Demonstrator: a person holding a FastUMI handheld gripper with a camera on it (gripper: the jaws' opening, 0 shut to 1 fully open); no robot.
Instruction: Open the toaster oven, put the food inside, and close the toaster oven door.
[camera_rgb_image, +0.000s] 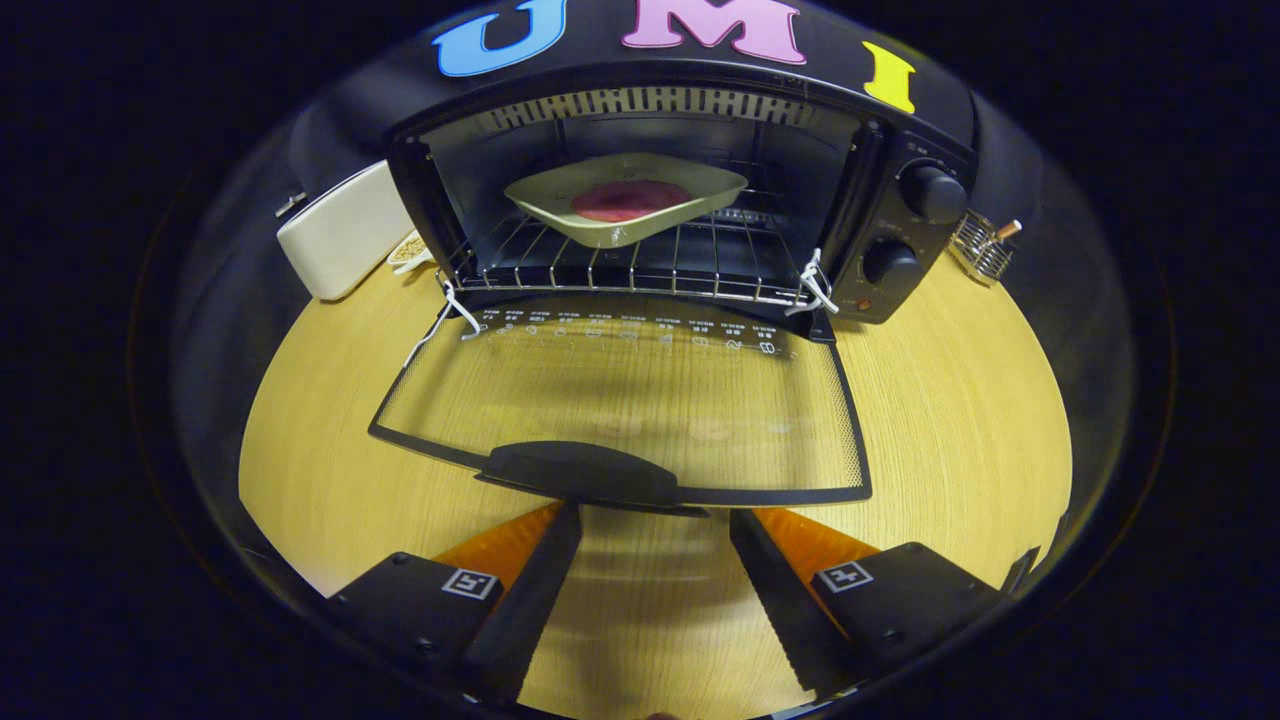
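A black toaster oven (905, 230) stands at the back of the wooden table with its glass door (640, 400) folded down flat toward me. On the wire rack (640, 268) inside rests a pale square dish (625, 200) holding a round reddish piece of food (630, 200). The door's black handle (585, 472) lies just ahead of my fingertips. My gripper (655, 515) is open, its fingers spread wide just short of the handle, with nothing between them.
A white rectangular box (345, 232) leans left of the oven, with a small dish of grains (408, 250) beside it. A small wire basket (982, 245) sits right of the oven. Two knobs (932, 193) are on the oven's right panel.
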